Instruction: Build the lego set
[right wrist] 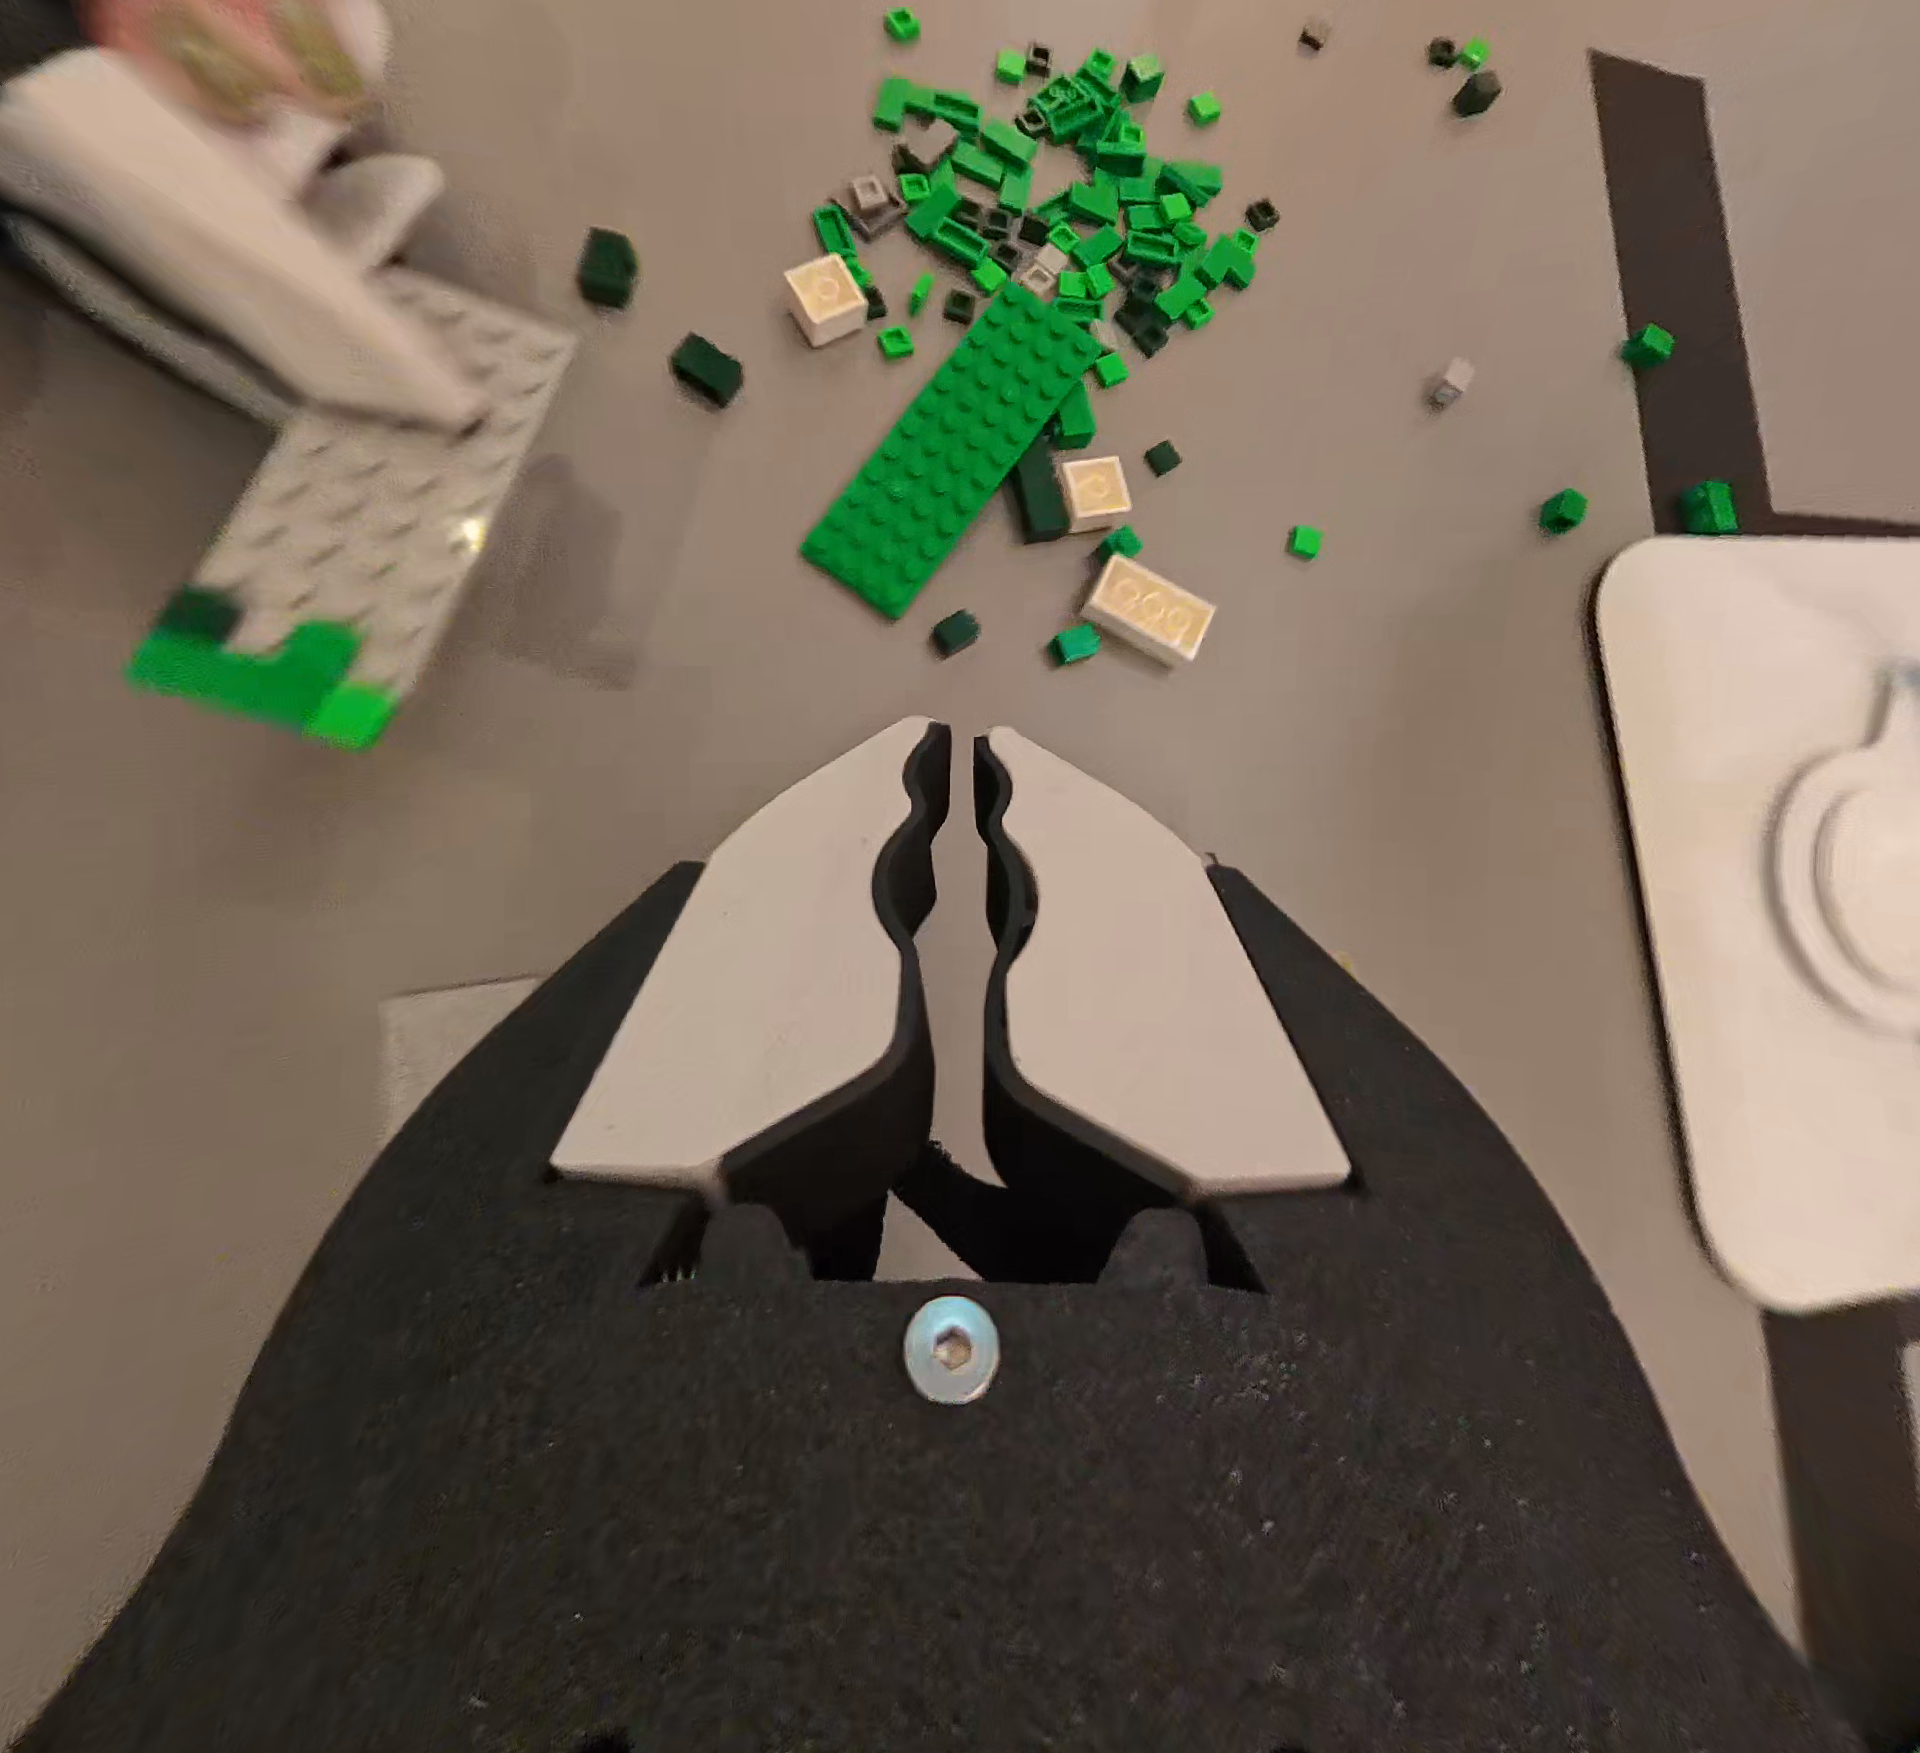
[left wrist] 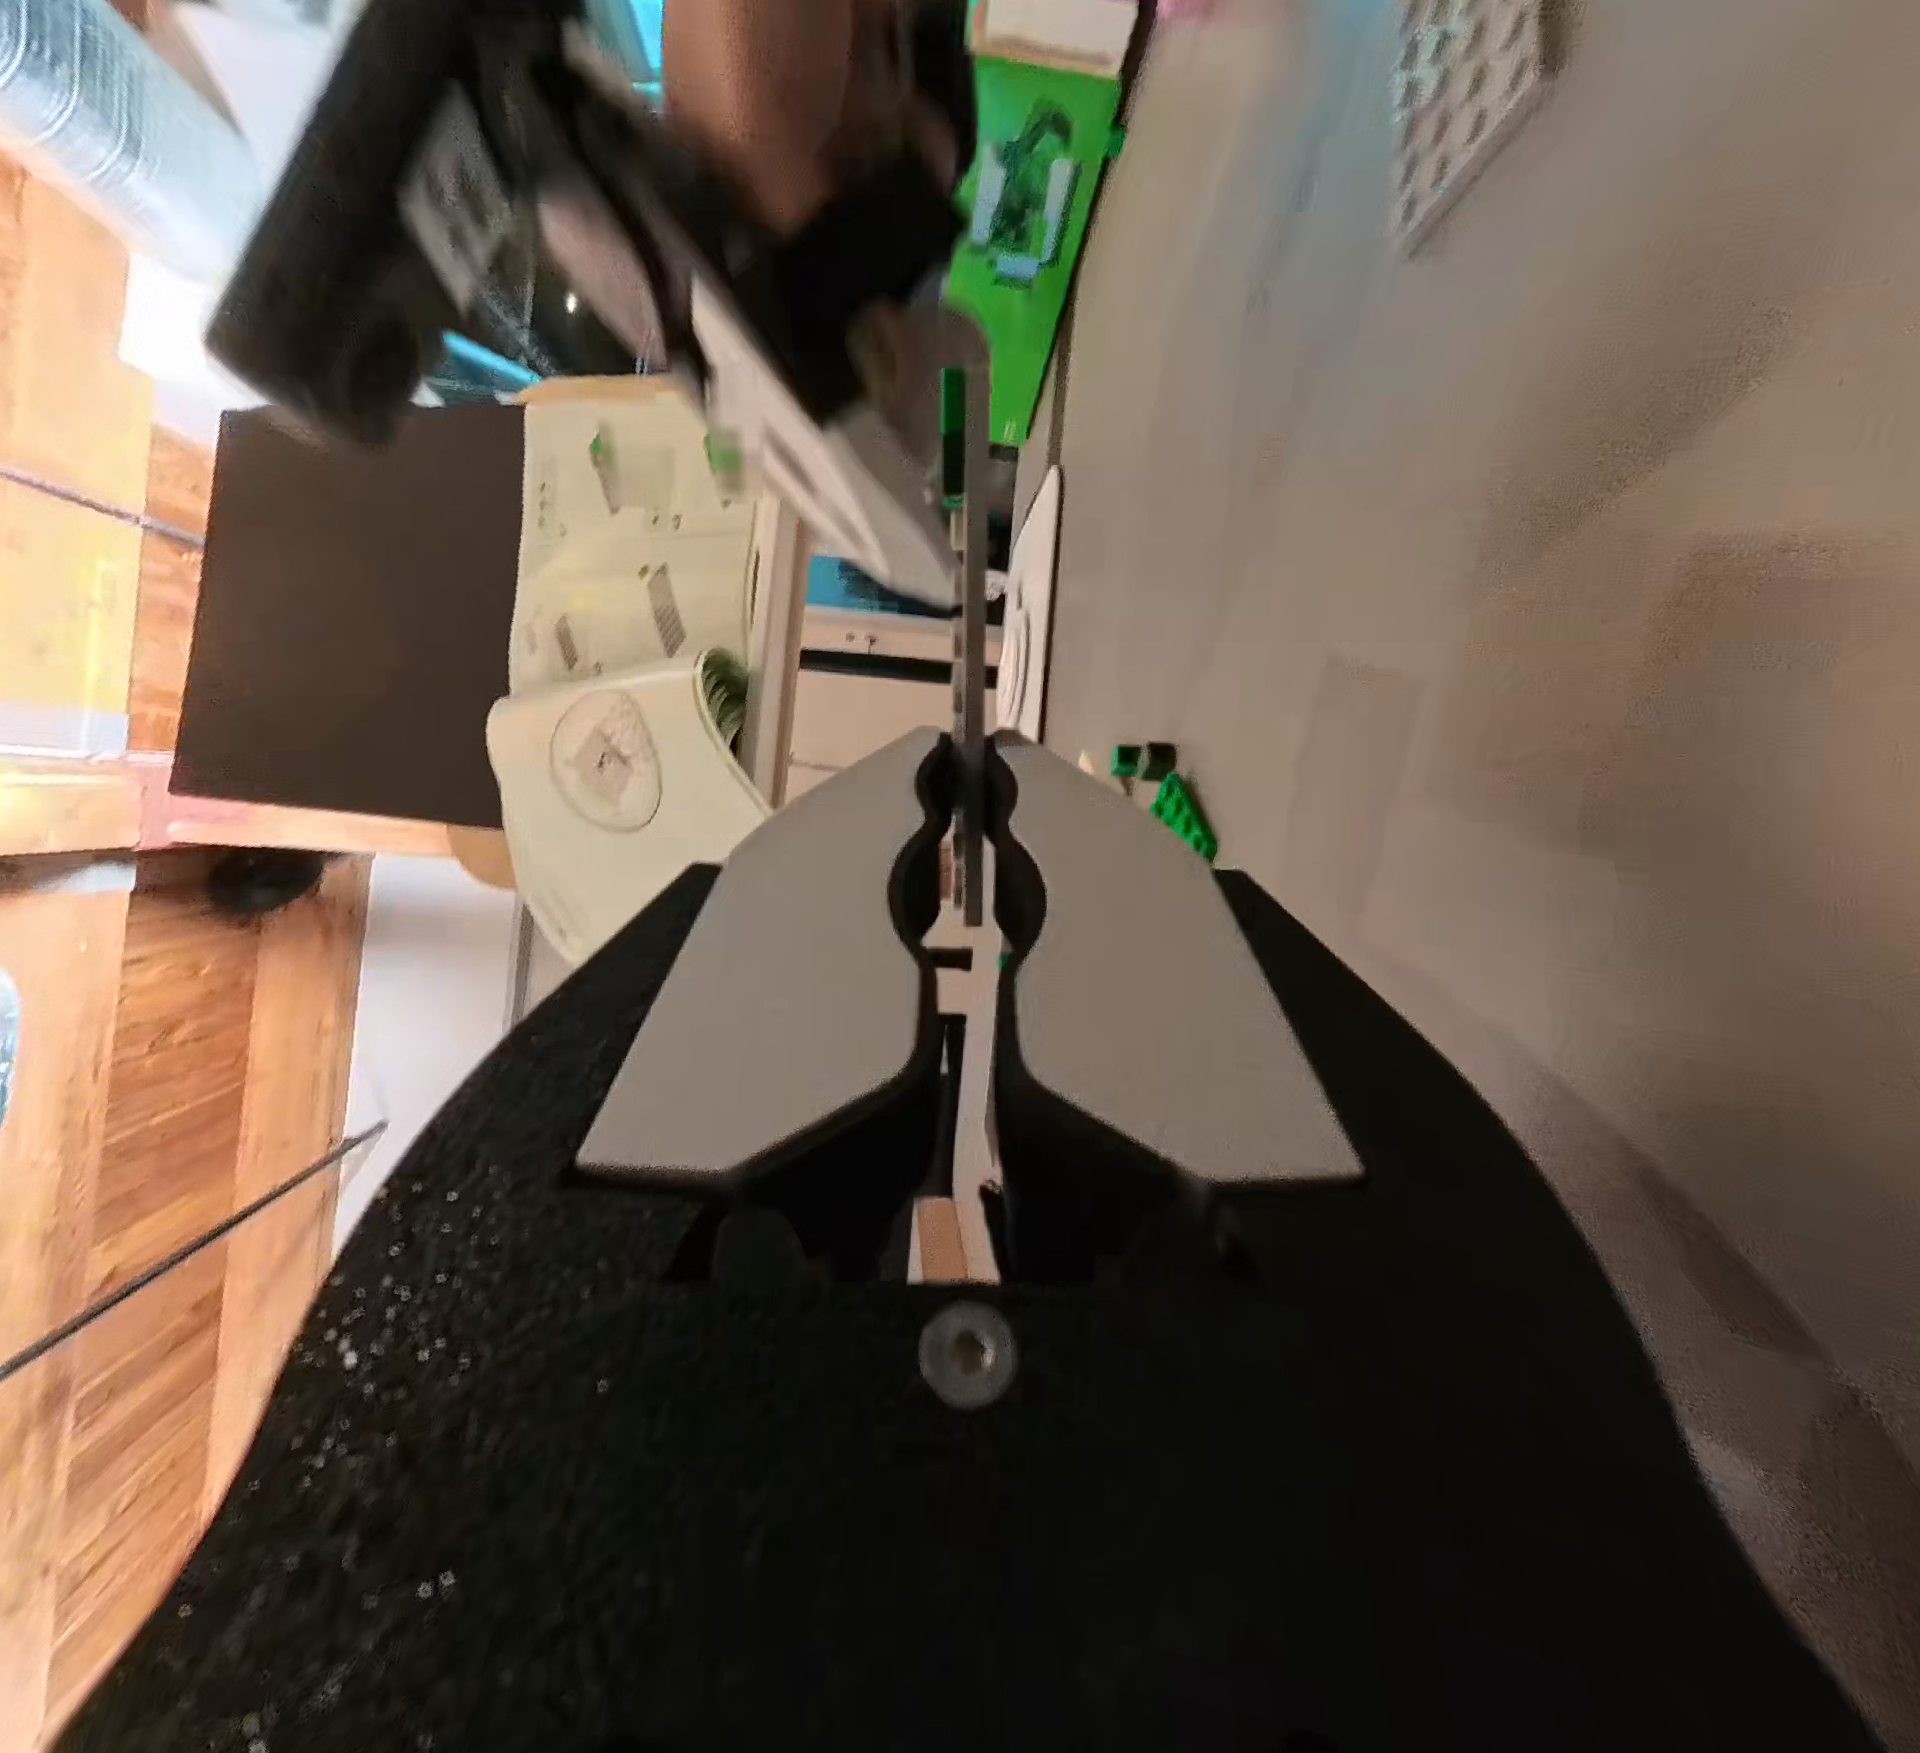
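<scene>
My left gripper (left wrist: 971,747) is shut on the edge of a grey plate (left wrist: 974,643), seen edge-on and held above the table. In the right wrist view the left gripper (right wrist: 457,410) holds this grey plate (right wrist: 384,498) at the left, with green bricks (right wrist: 270,675) along its far end. My right gripper (right wrist: 962,742) is shut and empty, hovering over the grey table just short of a long green plate (right wrist: 951,456) and a pile of small green bricks (right wrist: 1070,186). In the left wrist view the right gripper (left wrist: 925,576) is blurred, close to the plate's far end.
Tan bricks (right wrist: 1148,623) lie by the green plate. A white pad (right wrist: 1714,872) sits at the right, beside dark tape (right wrist: 1673,280). An open instruction booklet (left wrist: 623,560), a green box (left wrist: 1023,249) and a grey studded baseplate (left wrist: 1475,41) stand farther off.
</scene>
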A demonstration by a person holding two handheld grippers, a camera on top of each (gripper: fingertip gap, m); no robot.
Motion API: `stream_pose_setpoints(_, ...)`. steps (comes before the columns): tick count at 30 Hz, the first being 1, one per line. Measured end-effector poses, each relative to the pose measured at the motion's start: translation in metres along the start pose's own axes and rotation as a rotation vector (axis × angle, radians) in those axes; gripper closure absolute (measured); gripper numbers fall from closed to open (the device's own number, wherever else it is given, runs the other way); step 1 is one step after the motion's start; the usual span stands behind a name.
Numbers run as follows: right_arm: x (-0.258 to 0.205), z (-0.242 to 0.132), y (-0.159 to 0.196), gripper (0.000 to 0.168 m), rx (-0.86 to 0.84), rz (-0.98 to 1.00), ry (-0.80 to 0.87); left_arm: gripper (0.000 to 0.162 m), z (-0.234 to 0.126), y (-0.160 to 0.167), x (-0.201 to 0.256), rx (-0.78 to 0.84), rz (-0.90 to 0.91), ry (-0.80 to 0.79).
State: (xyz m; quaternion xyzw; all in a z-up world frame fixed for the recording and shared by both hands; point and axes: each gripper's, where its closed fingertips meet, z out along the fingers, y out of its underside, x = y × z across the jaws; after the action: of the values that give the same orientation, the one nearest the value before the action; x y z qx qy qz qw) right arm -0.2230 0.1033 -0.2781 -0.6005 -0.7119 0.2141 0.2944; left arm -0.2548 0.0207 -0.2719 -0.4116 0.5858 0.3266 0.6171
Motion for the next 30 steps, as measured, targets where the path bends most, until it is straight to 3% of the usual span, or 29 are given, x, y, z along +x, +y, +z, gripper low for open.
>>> stream_pose_setpoints(5,0.021,0.048,0.011,0.154,-0.167,-0.168,-0.09,0.158,0.0,-0.006,0.008,0.054,0.007,0.041)
stream_pose_setpoints(8,0.048,0.057,0.003,0.155,-0.171,-0.211,-0.04,0.158,0.0,-0.003,0.004,0.052,-0.018,0.038)
stream_pose_setpoints(15,0.102,0.092,0.002,0.164,-0.324,0.1,-0.098,0.158,0.0,0.003,0.002,0.049,-0.056,0.053)
stream_pose_setpoints(22,0.101,0.113,0.001,0.163,-0.361,0.14,-0.1,0.158,0.0,0.005,0.003,0.027,-0.015,0.057)
stream_pose_setpoints(30,0.103,0.108,-0.012,0.162,-0.361,0.148,-0.126,0.158,0.0,0.007,0.004,0.018,-0.007,0.068)
